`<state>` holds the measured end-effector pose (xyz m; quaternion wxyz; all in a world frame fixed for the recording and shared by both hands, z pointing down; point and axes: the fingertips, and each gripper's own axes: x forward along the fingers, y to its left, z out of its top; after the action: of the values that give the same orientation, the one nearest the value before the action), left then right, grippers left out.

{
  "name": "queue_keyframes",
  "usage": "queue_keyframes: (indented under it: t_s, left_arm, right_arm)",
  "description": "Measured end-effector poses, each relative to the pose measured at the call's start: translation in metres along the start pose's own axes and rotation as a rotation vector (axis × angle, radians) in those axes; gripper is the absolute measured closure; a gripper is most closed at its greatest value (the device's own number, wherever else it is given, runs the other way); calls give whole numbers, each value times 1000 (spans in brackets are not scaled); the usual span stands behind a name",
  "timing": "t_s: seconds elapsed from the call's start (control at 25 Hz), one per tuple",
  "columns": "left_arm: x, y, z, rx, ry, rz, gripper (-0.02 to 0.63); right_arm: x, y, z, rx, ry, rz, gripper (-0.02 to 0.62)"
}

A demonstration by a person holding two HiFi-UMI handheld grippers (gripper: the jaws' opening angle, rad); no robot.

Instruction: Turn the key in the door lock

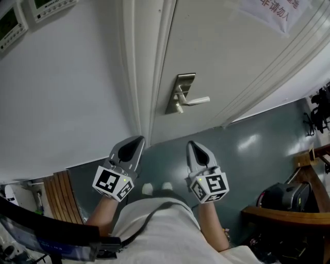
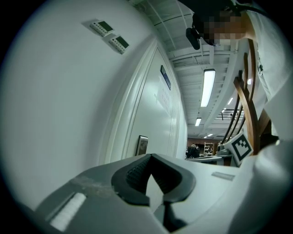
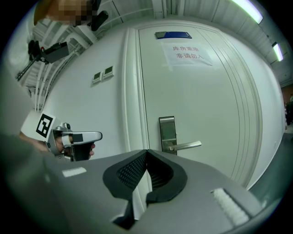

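Observation:
A white door [image 1: 232, 56] carries a metal lock plate [image 1: 181, 92] with a lever handle [image 1: 196, 101]. No key shows in any view. My left gripper [image 1: 135, 141] and right gripper [image 1: 193, 146] are held side by side below the lock, apart from the door, both pointing at it. In the right gripper view the lock plate [image 3: 167, 132] and lever [image 3: 185, 146] stand just above my shut right gripper [image 3: 146, 151], and the left gripper [image 3: 75, 138] is at the left. In the left gripper view the jaws of my left gripper [image 2: 151, 156] meet at the tip, empty, with the lock plate [image 2: 142, 145] beyond.
The door frame [image 1: 144, 77] and a white wall with two control panels [image 1: 20, 15] lie left of the door. A paper notice [image 3: 190, 52] is stuck high on the door. Wooden slats [image 1: 64, 198] stand at lower left; a black bag [image 1: 286, 198] and wooden furniture [image 1: 289, 216] at lower right.

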<state>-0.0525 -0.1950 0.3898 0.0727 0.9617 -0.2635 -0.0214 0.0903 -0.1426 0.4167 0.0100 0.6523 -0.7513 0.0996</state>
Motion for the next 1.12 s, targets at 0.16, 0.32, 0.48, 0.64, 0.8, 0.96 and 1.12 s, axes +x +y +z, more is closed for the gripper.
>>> queue_keyframes:
  t_s: [0.16, 0.32, 0.48, 0.64, 0.8, 0.96, 1.12]
  left_arm:
    - [5, -1, -4, -3, 5, -1, 601]
    - [10, -4, -4, -3, 7, 17, 601]
    - [17, -6, -4, -1, 7, 41, 601]
    - [26, -11, -9, 6, 12, 68, 600]
    - [34, -11, -13, 11, 14, 112, 601]
    - [39, -9, -17, 13, 15, 151, 601]
    - [40, -6, -20, 10, 22, 188, 600]
  right_arm:
    - [5, -5, -3, 22, 1, 13, 588]
    - [15, -13, -5, 59, -3, 26, 588]
    - [33, -28, -16, 141, 2, 51, 588]
    - [51, -46, -29, 222, 9, 78, 588]
    - [69, -56, -35, 252, 19, 117, 586]
    - [86, -64, -39, 294, 17, 159, 582]
    - [105, -73, -45, 364, 11, 187, 563]
